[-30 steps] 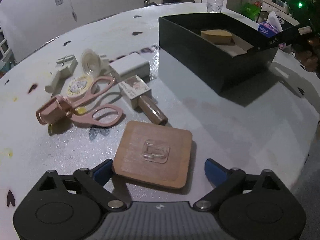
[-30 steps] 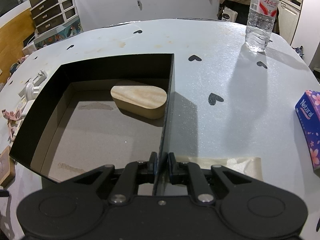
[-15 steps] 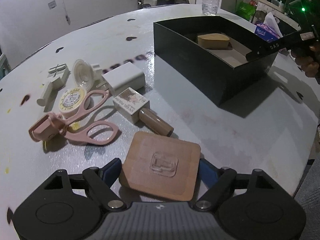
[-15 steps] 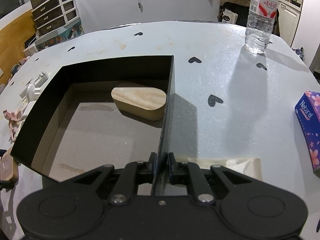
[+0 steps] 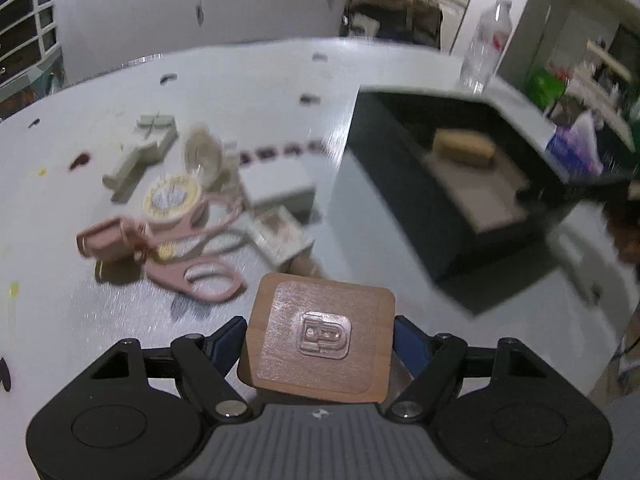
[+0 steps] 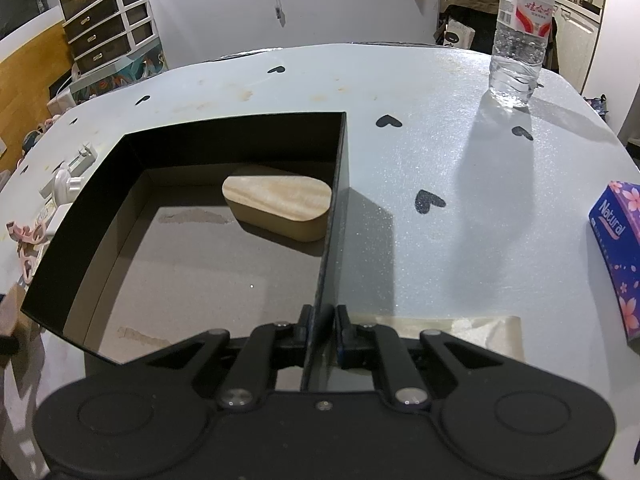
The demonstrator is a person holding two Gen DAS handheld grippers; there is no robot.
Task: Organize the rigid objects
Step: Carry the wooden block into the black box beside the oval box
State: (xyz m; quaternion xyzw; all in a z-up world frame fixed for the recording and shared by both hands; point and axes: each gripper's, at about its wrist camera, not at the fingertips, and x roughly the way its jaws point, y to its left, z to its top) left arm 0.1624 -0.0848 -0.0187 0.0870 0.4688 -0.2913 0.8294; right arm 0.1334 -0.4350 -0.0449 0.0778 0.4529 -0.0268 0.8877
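Note:
My left gripper (image 5: 320, 336) is shut on a square wooden coaster (image 5: 318, 338) with a clear plastic hook on top, held above the table. Beyond it lie pink scissors (image 5: 192, 256), a round tape roll (image 5: 172, 200), a white block (image 5: 276, 184), a small printed box (image 5: 280, 232) and white plastic pieces (image 5: 140, 152). My right gripper (image 6: 322, 326) is shut on the right wall of the open black box (image 6: 338, 184). A tan wooden wedge (image 6: 278, 206) lies inside the box, which also shows in the left wrist view (image 5: 384, 184).
A water bottle (image 6: 520, 36) stands at the far right of the round table. A purple tissue pack (image 6: 620, 256) lies at the right edge. A beige paper sheet (image 6: 452, 330) lies beside the right gripper. Drawers (image 6: 108, 32) stand beyond the table.
My left gripper closed on the wooden coaster and lifted it off the table, the view now blurred by motion. My right gripper kept its hold on the box wall.

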